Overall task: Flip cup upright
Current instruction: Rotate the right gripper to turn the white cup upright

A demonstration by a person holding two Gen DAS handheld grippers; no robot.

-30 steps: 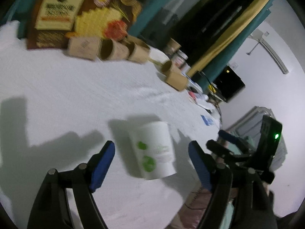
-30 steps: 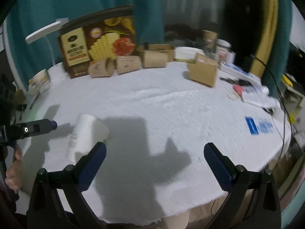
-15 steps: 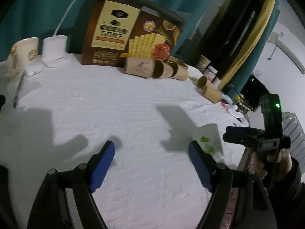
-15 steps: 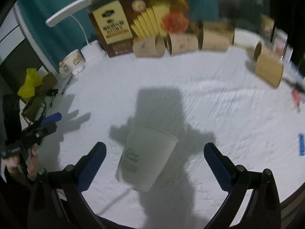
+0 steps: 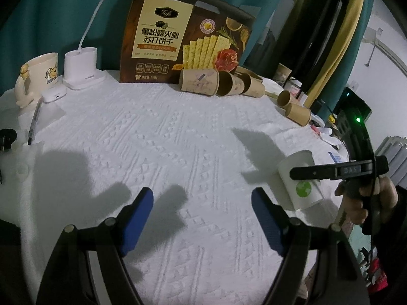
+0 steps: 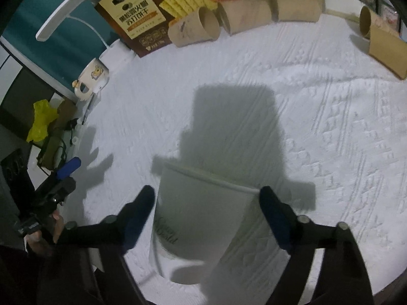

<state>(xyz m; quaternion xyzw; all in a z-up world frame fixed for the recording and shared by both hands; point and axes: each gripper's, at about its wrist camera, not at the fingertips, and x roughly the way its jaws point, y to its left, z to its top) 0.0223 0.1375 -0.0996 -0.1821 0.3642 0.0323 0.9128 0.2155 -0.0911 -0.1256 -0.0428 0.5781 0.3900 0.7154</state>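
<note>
A white paper cup [image 6: 201,223] with green print lies on its side on the white tablecloth [image 6: 318,117]. In the right wrist view its rim points away from me and its body sits between my right gripper's [image 6: 207,200] open fingers, near the table's near edge. In the left wrist view the cup [image 5: 300,180] lies at the right, with the right gripper [image 5: 330,171] over it. My left gripper [image 5: 202,204] is open and empty over bare cloth, well left of the cup.
Several brown paper cups [image 5: 201,82] lie on their sides in front of a cracker box [image 5: 183,40] at the back. A mug [image 5: 38,76] and a white lamp base [image 5: 81,67] stand at the back left. More brown cups [image 5: 296,110] lie at the back right.
My right gripper has come down around the lying cup, which now sits between its fingers. My left gripper has swung away from the cup and stays open over bare cloth.
</note>
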